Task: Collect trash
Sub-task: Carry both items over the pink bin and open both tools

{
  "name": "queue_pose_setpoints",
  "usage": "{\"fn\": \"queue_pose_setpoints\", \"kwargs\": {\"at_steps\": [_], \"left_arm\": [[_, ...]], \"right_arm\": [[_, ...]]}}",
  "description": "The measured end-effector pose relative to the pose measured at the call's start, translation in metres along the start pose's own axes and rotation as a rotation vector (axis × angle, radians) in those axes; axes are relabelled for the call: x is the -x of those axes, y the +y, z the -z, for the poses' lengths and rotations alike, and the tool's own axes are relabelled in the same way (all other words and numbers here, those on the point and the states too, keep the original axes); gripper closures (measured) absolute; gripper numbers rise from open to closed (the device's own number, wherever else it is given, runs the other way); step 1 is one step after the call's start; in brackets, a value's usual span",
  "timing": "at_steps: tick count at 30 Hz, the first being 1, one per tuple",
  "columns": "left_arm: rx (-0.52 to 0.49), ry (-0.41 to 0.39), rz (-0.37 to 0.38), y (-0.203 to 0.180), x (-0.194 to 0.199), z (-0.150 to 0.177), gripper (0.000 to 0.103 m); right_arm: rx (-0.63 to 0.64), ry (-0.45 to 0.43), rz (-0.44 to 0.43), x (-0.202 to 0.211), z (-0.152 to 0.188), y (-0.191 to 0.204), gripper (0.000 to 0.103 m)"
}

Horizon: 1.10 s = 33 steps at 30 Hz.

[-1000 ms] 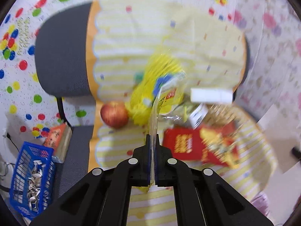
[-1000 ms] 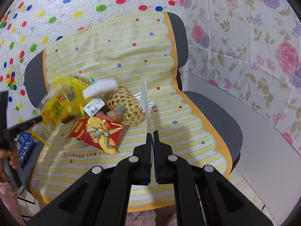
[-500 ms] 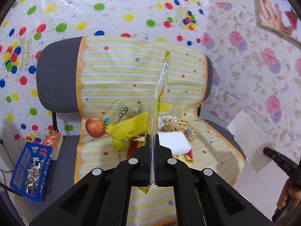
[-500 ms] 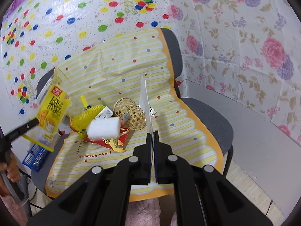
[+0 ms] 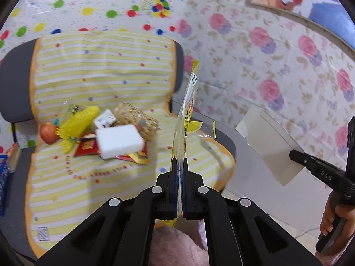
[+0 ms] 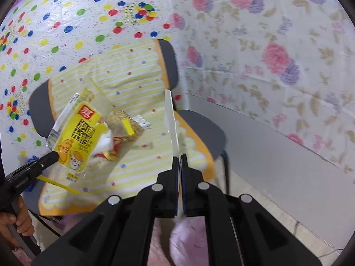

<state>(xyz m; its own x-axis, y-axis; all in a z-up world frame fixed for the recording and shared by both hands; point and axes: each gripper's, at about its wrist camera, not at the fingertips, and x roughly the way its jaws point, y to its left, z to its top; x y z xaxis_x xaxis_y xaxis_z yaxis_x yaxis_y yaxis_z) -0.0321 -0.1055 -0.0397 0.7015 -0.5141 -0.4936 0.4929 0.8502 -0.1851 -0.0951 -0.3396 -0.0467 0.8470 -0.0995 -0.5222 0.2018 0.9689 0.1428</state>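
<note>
We hold the left hand-held gripper (image 5: 180, 164) clamped on a yellow snack wrapper (image 5: 187, 115); the wrapper stands edge-on between the pads in the left wrist view and shows its printed yellow face (image 6: 76, 137) in the right wrist view, raised above the chair's seat near its front left corner. We hold the right hand-held gripper (image 6: 179, 158) clamped on a flat piece of white card (image 6: 170, 122), which rises upright from the closed pads; from the left wrist view the same card (image 5: 268, 141) hangs in the air beyond the right edge of the seat, in front of the grey baseboard.

Below both sits a grey office chair (image 5: 15, 84) draped with a yellow striped cover (image 5: 99, 66). On the seat, toward its back left, the remaining things lie in a heap: a white foam block (image 5: 118, 140) on top of a red snack bag (image 5: 87, 148), a woven basket (image 5: 135, 116) just behind the block, a small white carton (image 5: 104, 119) beside the basket, a yellow mesh sleeve (image 5: 77, 122) and a red apple (image 5: 47, 133) at the seat's left edge. The front half of the seat is bare cover.

A blue crate (image 5: 3, 186) stands at the chair's left side. Dotted and floral sheets hang behind.
</note>
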Motion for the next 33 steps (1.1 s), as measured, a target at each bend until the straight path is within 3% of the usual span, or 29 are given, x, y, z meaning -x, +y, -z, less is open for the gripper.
{"fn": "queue_pose_setpoints", "kwargs": {"at_steps": [7, 12, 22, 31, 33], "left_arm": [[-0.087, 0.049, 0.114, -0.047, -0.026, 0.038, 0.100], [-0.143, 0.163, 0.196, -0.076, -0.055, 0.072, 0.100], [-0.148, 0.290, 0.222, -0.095, -0.091, 0.098, 0.099], [-0.165, 0.319, 0.217, -0.109, -0.123, 0.102, 0.095], [-0.170, 0.325, 0.220, -0.112, -0.128, 0.102, 0.087]], "right_arm": [[-0.012, 0.060, 0.104, 0.016, 0.038, -0.022, 0.100], [-0.062, 0.135, 0.159, 0.015, 0.069, -0.042, 0.100], [-0.120, 0.225, 0.237, 0.004, 0.100, -0.070, 0.099], [-0.146, 0.288, 0.230, -0.035, 0.114, -0.082, 0.099], [-0.152, 0.296, 0.233, -0.043, 0.117, -0.084, 0.097]]}}
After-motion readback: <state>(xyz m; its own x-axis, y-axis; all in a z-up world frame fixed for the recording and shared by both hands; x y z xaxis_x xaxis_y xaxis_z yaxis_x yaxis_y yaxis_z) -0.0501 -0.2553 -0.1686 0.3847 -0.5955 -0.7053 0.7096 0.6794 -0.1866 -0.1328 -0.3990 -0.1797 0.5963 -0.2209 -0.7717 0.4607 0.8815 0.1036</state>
